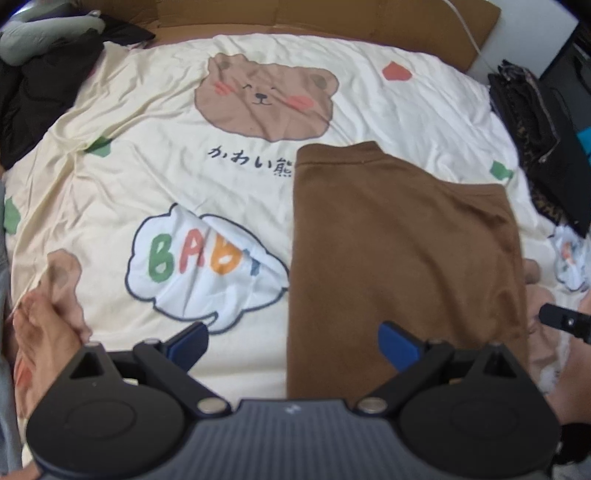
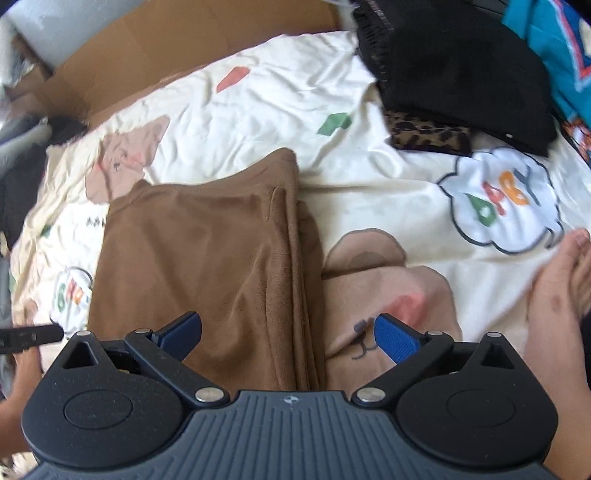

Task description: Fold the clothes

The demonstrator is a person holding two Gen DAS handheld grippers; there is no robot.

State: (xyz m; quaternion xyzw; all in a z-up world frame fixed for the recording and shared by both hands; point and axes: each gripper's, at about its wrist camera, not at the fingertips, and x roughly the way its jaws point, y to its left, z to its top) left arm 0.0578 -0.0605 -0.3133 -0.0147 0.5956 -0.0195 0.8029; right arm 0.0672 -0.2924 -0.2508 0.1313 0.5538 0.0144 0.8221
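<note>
Right now a big cream bed sheet with bear faces and a "BABY" cloud covers almost everything. On it lies the brown folded garment, flat, with its folded layers stacked along its edge at 3 o'clock in the right wrist view. The left gripper hangs over the near edge of the brown cloth at 6 o'clock, its blue fingers spread wide and holding nothing; one finger is above the sheet, the other above the cloth. The right gripper is spread wide too and empty, with the cloth's layered edge running between its fingers. A pile of dark clothes sits at 1 o'clock in the right view, on top of a leopard-print piece, well apart from the brown cloth. More dark clothes lie at 10 o'clock in the left view. A bare foot rests on the sheet at 8 o'clock there, cut off by the edge. Brown cardboard shows past the far side of the sheet.
</note>
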